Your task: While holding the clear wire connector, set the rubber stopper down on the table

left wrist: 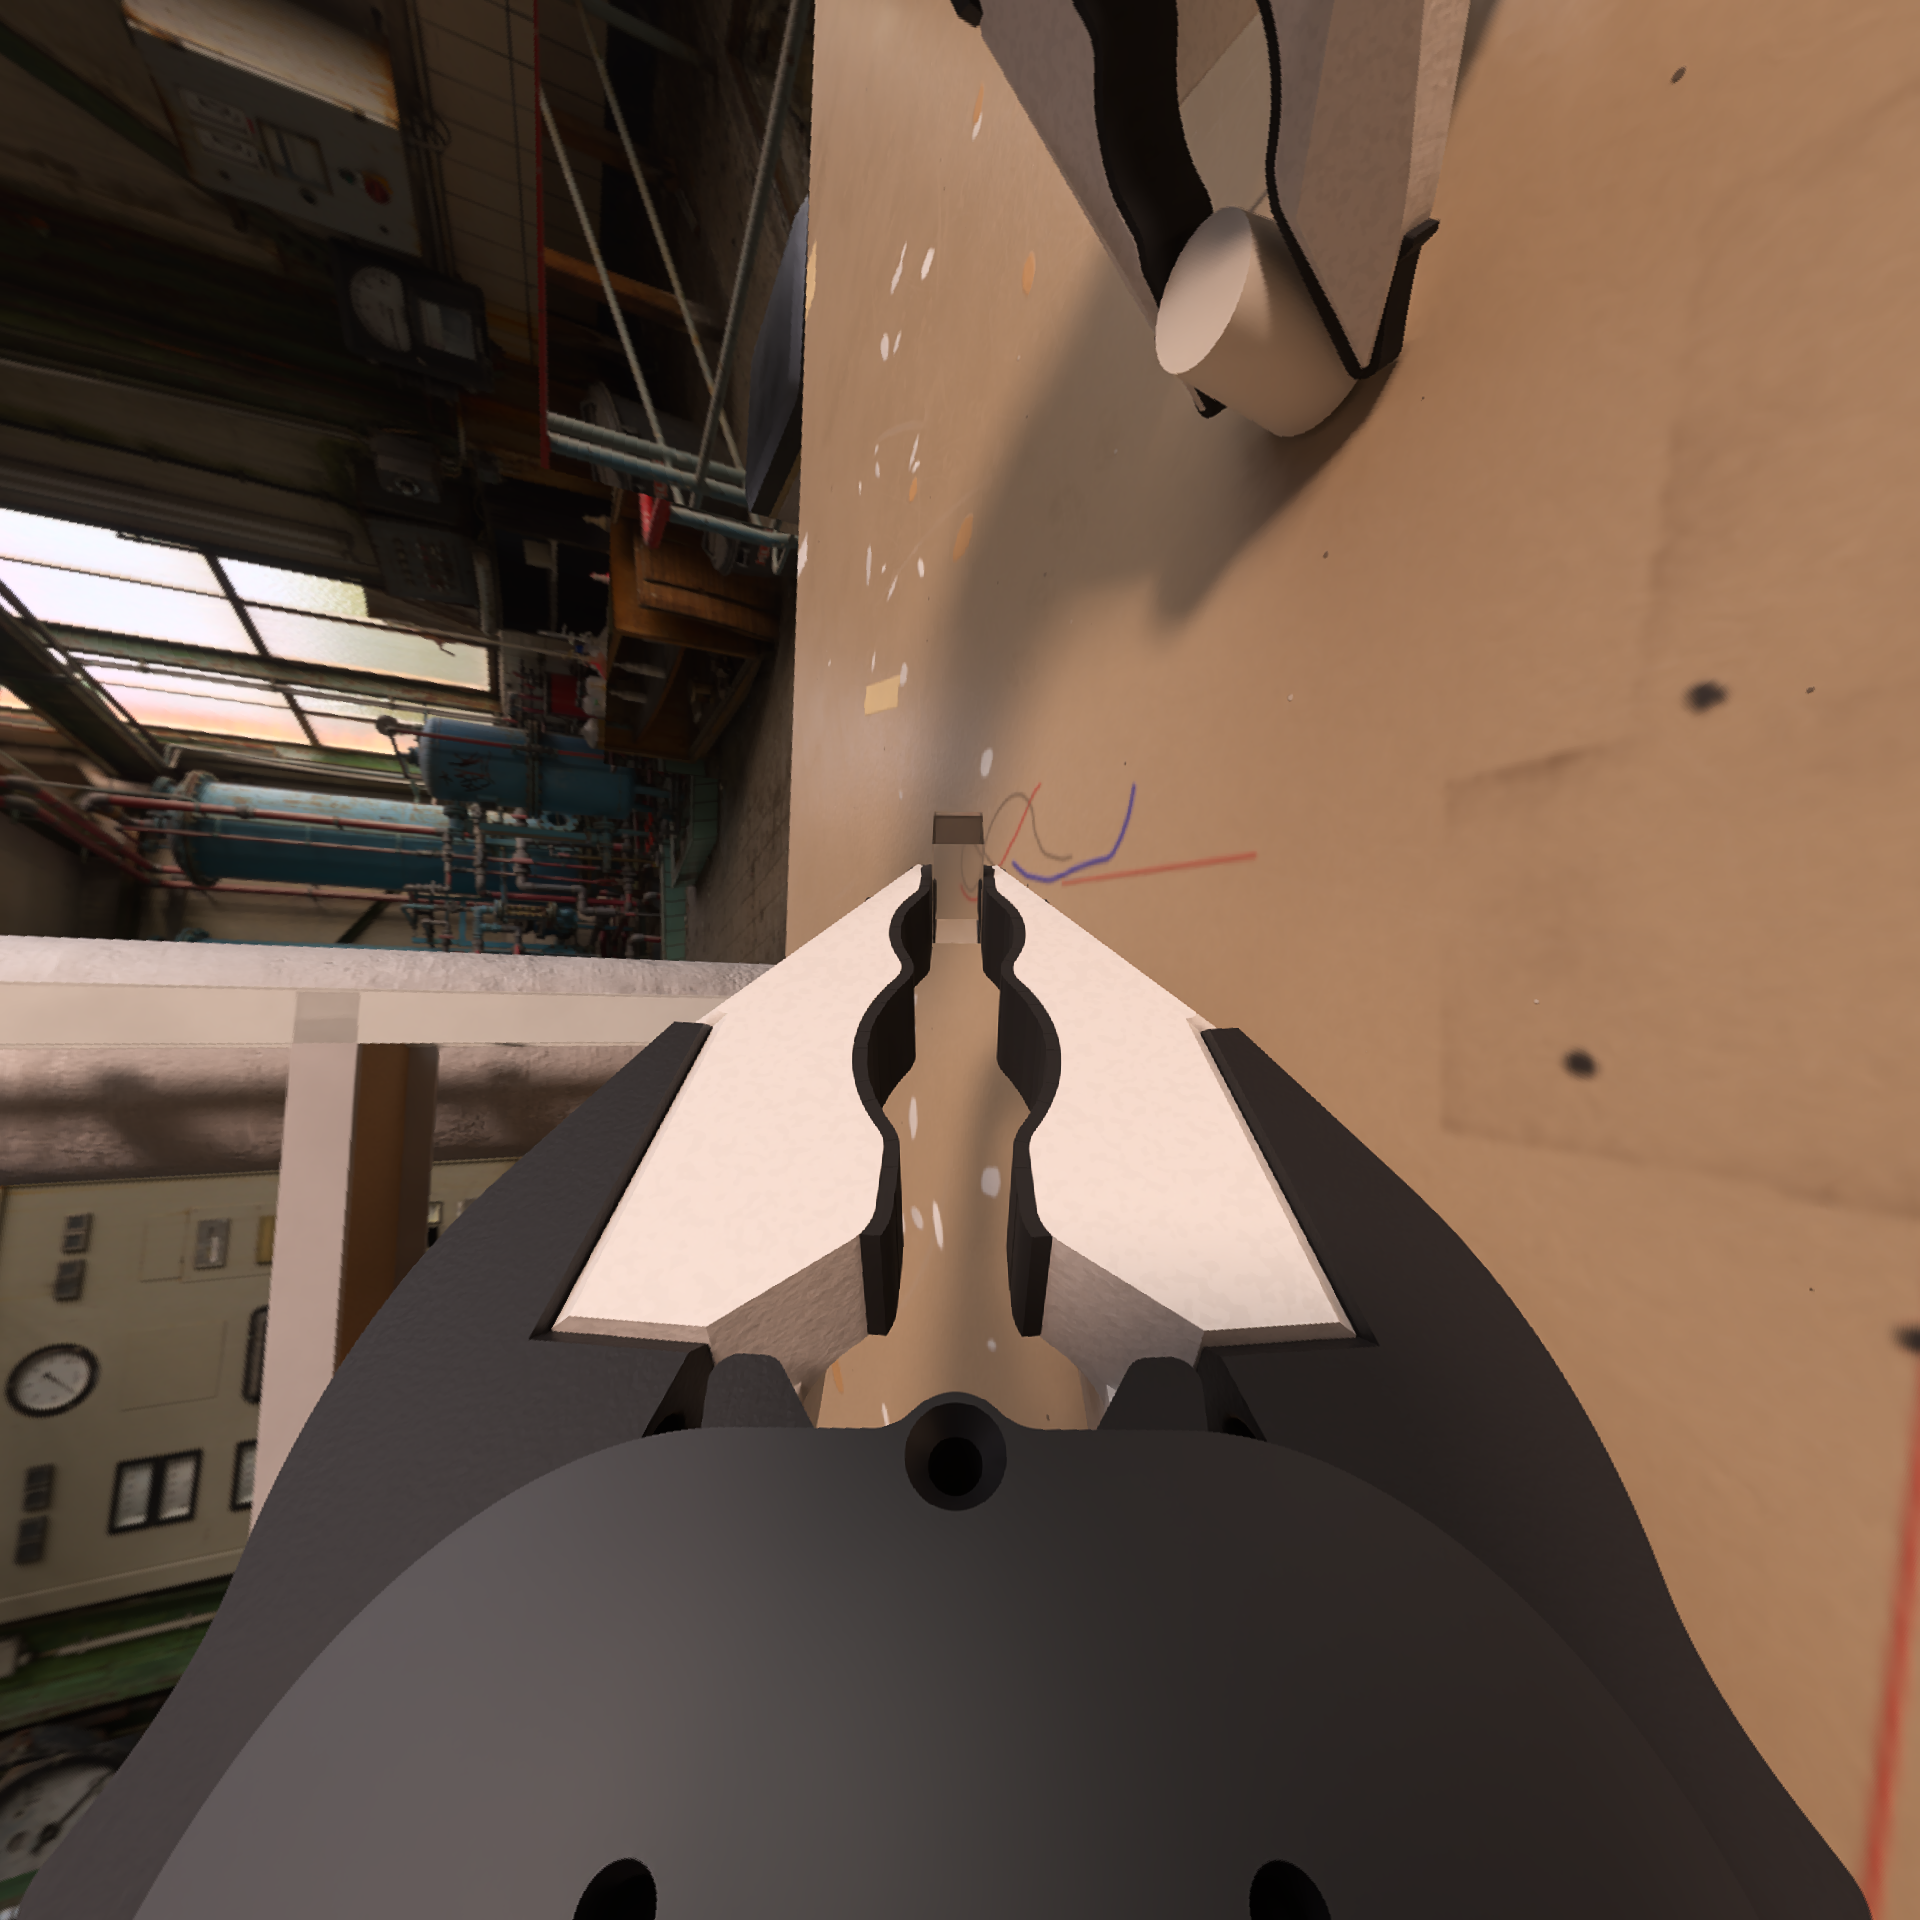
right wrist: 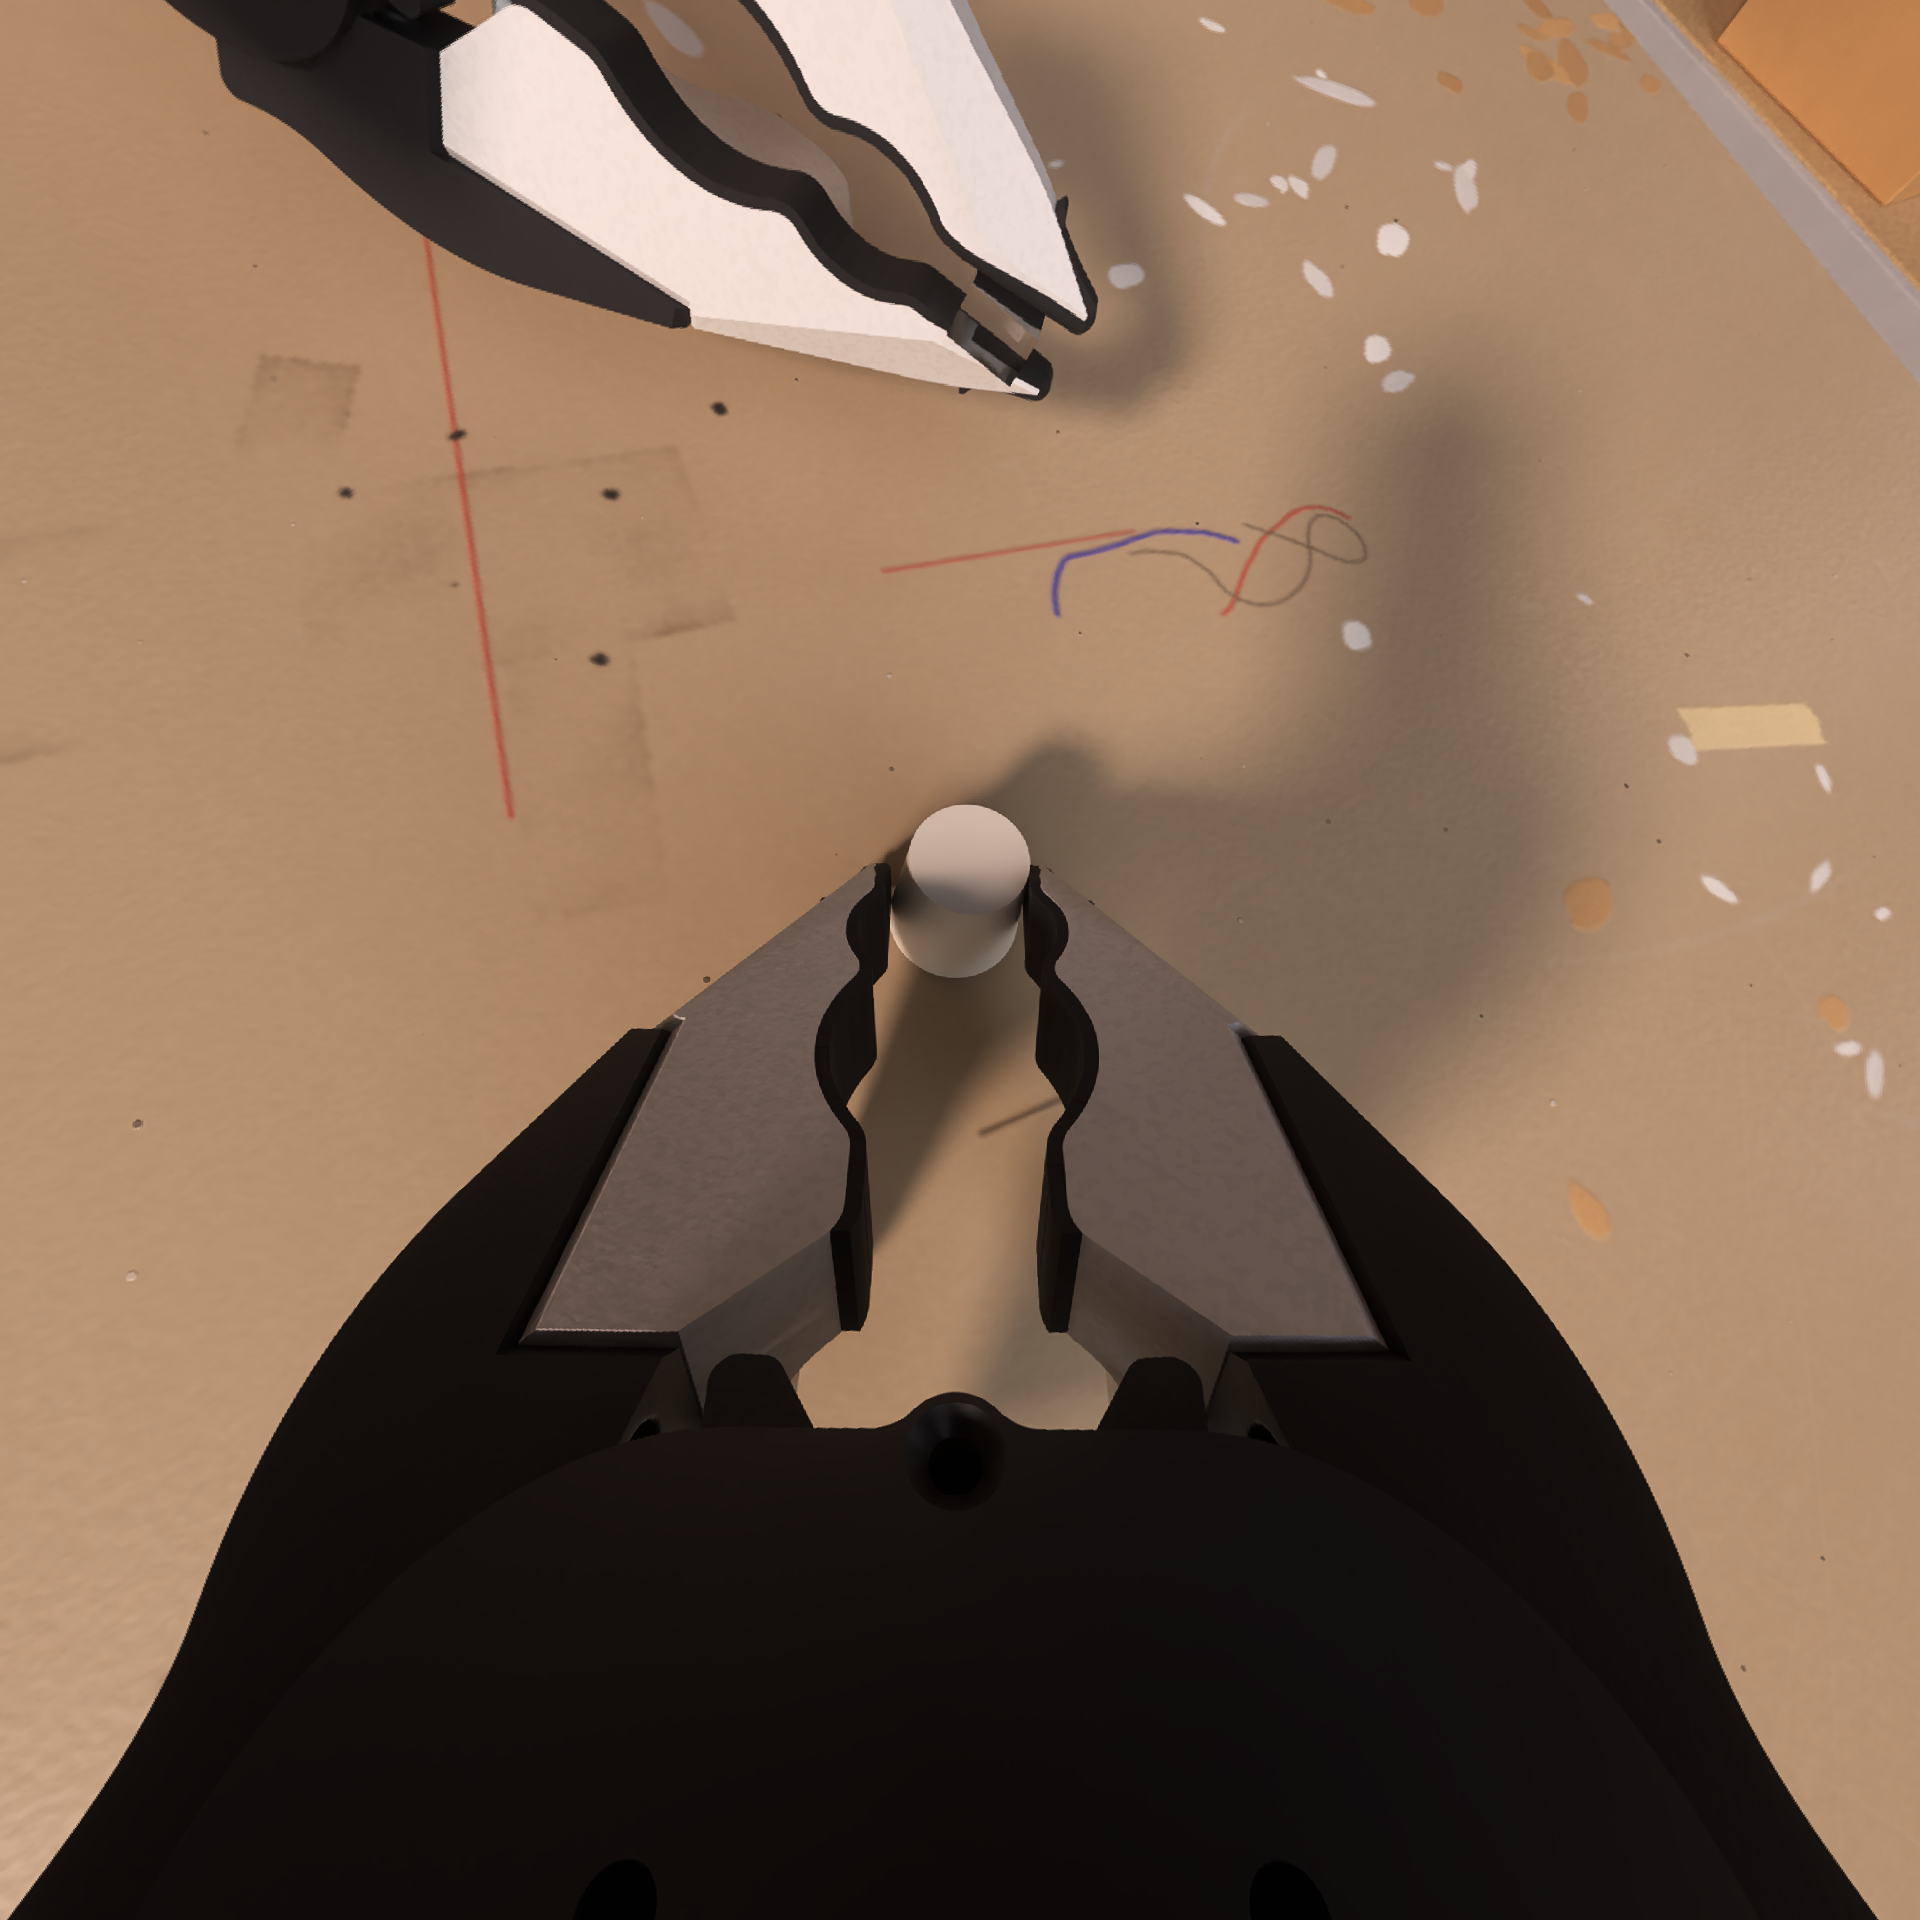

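While the left gripper (left wrist: 957,883) pinches the clear wire connector (left wrist: 957,914) between its very tips, the right gripper (right wrist: 958,894) clamps the rubber stopper (right wrist: 961,888) at its own tips. The connector is small and see-through; in the left wrist view only a pale block with a darker cap pokes out past the fingertips, and in the right wrist view it shows as a glassy bit (right wrist: 997,332) caught between the black pads of the left gripper (right wrist: 1023,348). The jaws there stand almost together on it.

The stopper is a short off-white cylinder, lying on its side between the right gripper's pads, one round end facing away from the camera. In the left wrist view the same stopper (left wrist: 1252,322) shows at the tips of the right gripper (left wrist: 1288,312), with its lower end at or very near the table (left wrist: 1558,623) — whether it actually touches I cannot tell. A dark shadow falls on the wood just beside it.

Both grippers are over the inner part of the table, well apart from each other. Between them on the tan surface lie thin scribbled lines (right wrist: 1195,556) in red, blue and grey. White and orange paint flecks (right wrist: 1351,208) scatter toward the table's far edge, which the right wrist view shows near its top right corner
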Controlling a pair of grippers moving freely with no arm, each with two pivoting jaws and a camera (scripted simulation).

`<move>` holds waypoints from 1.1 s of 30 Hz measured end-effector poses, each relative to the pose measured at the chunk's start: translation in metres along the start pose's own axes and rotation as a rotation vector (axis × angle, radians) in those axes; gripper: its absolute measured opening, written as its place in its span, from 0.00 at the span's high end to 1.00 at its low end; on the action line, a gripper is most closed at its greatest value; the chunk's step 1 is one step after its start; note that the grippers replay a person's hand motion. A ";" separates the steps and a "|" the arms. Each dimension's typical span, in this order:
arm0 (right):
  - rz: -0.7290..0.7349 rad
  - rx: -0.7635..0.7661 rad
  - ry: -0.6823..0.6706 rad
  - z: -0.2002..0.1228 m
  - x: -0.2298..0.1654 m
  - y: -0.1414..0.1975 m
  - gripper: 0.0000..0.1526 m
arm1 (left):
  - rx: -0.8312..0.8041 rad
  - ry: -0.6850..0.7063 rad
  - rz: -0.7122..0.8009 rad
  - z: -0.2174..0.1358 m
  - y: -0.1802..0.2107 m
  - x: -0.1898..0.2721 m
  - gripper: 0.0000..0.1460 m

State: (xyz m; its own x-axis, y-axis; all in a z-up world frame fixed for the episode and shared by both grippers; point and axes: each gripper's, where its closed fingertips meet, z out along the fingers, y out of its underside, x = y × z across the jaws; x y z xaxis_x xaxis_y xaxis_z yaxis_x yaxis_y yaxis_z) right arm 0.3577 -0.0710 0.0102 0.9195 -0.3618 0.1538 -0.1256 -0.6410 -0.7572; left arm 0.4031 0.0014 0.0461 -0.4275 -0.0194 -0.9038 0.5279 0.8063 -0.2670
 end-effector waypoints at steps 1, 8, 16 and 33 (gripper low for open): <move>0.000 0.000 0.000 0.000 0.000 0.000 0.84 | 0.000 -0.005 0.009 0.000 -0.001 0.000 0.95; -0.002 0.000 0.003 0.000 0.000 0.000 0.84 | 0.007 -0.008 0.028 0.000 -0.005 0.000 0.95; -0.004 0.000 0.004 0.000 0.000 0.000 0.84 | 0.017 -0.005 0.012 0.000 -0.008 0.000 0.95; -0.004 0.000 0.004 0.000 0.000 0.000 0.83 | 0.013 -0.007 0.024 0.000 -0.007 0.000 0.95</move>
State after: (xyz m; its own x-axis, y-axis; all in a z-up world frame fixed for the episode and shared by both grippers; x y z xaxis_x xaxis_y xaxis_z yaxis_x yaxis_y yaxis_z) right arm 0.3578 -0.0710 0.0103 0.9184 -0.3623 0.1591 -0.1221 -0.6420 -0.7569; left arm 0.3994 -0.0041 0.0479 -0.4098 -0.0046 -0.9122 0.5473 0.7988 -0.2499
